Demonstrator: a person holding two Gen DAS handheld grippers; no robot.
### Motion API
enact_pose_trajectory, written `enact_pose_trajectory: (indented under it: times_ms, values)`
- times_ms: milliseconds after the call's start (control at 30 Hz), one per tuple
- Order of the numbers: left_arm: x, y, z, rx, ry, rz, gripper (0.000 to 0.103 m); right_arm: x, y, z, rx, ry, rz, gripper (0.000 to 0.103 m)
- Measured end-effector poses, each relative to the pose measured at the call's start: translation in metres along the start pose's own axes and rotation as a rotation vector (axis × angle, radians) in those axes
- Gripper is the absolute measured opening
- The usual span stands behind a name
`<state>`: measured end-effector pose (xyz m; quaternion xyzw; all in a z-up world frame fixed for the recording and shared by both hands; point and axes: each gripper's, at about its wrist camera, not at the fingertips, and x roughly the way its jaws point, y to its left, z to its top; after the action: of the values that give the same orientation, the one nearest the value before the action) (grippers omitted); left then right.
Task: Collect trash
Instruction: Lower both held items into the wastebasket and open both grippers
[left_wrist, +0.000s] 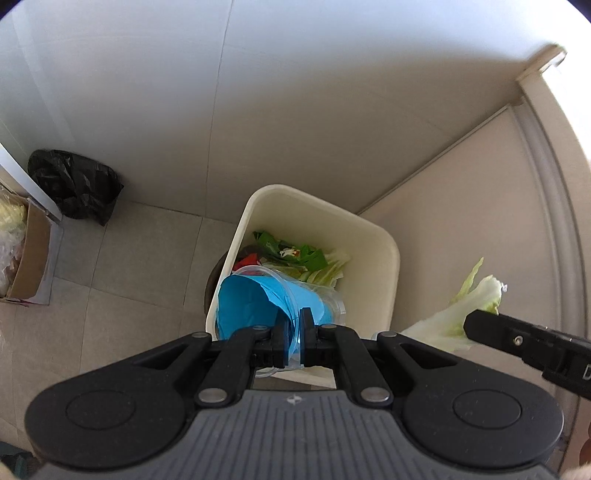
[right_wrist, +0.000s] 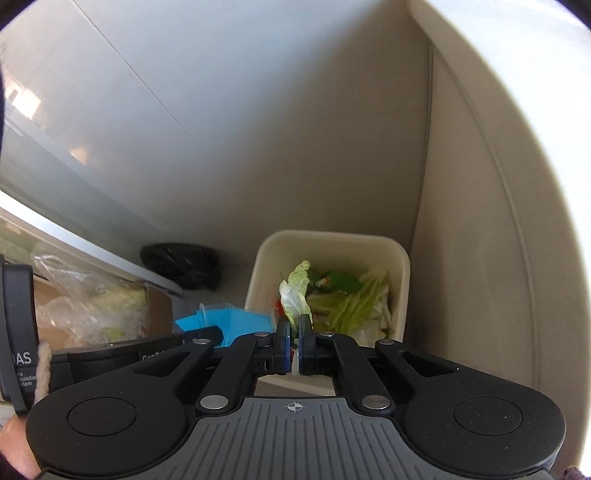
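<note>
- Closest to my left camera, the left gripper (left_wrist: 294, 334) has its fingers clamped on a sheet of blue paper (left_wrist: 255, 308) tucked into a clear plastic cup (left_wrist: 325, 301); only a thin gap shows between the pads, filled with blue.
- Just past those fingertips sits the cream bin (left_wrist: 384, 258), open-topped, with a green wrapper (left_wrist: 291, 253) and pale cabbage scraps already inside.
- Off to the right of the left fingers, the right gripper (right_wrist: 294, 334) is pinched on a cabbage leaf (right_wrist: 295, 291), gripping it low on the white stalk while the frilly green top stands up beyond the fingertips.
- From the right camera, the leaf lines up with the bin mouth ahead of the fingers, so I judge both loads are close to release.
- Handling, as I read it: the paper and cup are very light and crushable, the cup slick, so the pinch on the paper edge is what keeps them; a loose hold could let the cup slide free early.
- Cabbage leaf is soft and limp at the top, firmer at the rib, possibly damp; the rib is the right place to hold.
- Left of the fingers, well apart, I see a black bag (left_wrist: 75, 184) on the floor and a cardboard box (left_wrist: 31, 251).
</note>
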<state>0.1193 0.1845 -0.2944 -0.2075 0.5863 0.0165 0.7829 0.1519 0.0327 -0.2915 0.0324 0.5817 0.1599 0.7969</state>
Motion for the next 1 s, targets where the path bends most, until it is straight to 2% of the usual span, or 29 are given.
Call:
enact_pose_trajectory:
  times_ms: [333, 667, 1000]
  values:
    - [0.022, -0.004, 0.004, 0.002, 0.04, 0.03, 0.005, 0.024, -0.007, 0.0, 0.016, 0.066, -0.018, 0.003]
    - [0.043, -0.008, 0.01, 0.016, 0.069, 0.068, 0.005, 0.054, -0.012, 0.02, 0.011, 0.114, -0.032, 0.003]
    - [0.064, -0.007, 0.017, 0.048, 0.101, 0.089, 0.005, 0.081, -0.004, 0.04, -0.087, 0.167, -0.073, 0.003]
